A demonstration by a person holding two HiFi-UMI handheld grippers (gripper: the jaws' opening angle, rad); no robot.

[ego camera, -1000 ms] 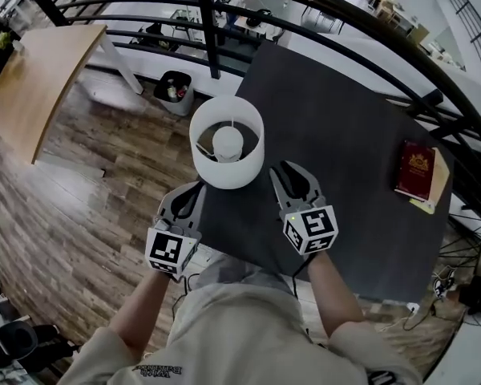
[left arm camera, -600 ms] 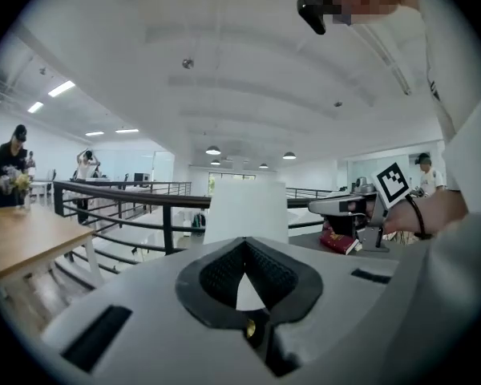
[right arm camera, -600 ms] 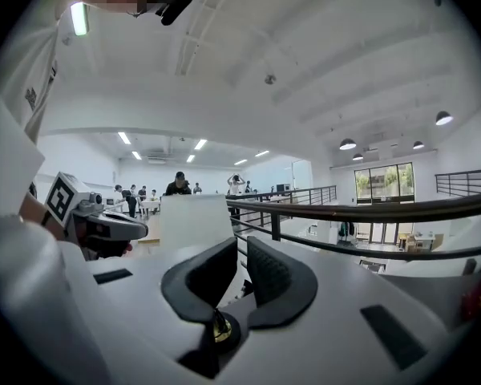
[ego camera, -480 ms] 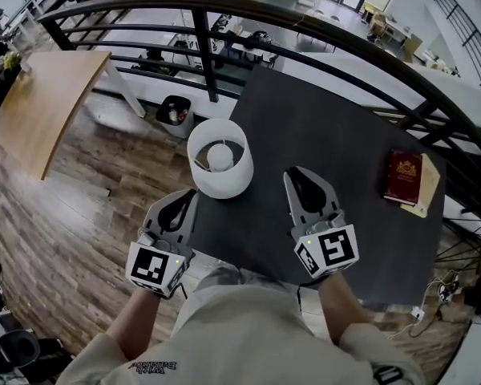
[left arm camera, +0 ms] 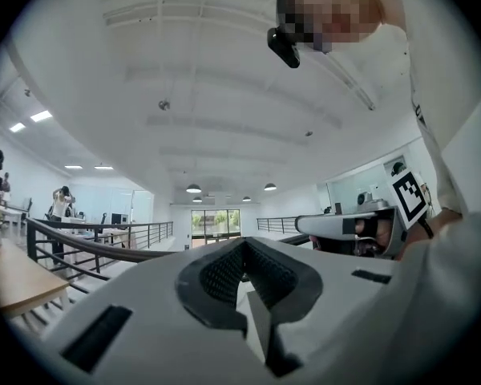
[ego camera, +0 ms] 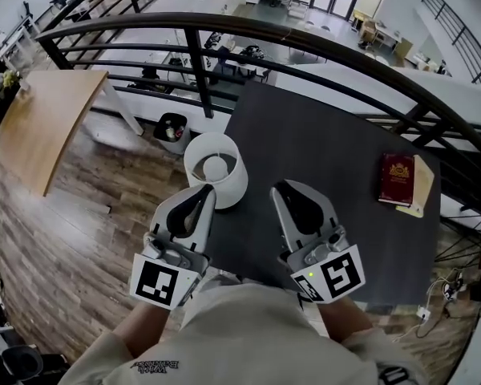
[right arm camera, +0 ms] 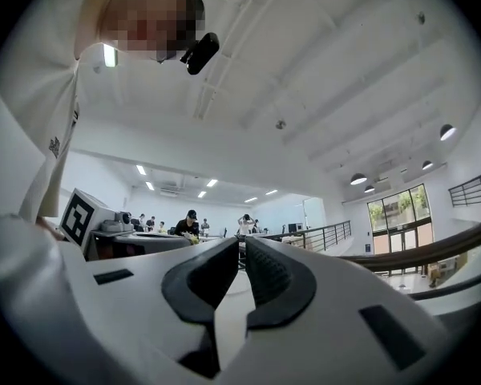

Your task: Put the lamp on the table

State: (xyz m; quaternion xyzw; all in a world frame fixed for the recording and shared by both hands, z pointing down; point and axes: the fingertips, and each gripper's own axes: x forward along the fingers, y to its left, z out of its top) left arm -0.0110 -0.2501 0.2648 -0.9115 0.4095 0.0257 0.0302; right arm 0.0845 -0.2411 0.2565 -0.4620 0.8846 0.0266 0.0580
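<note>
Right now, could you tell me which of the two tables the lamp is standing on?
The lamp stands on the dark table, near its left edge; the light wooden table sits apart.

The dark table bears a white lamp by its left edge and a red book at right.

The left gripper, lower left of centre, points up-frame with its jaws together and empty. Beside it, the right gripper is closing its jaws on nothing, a thin gap left
</note>
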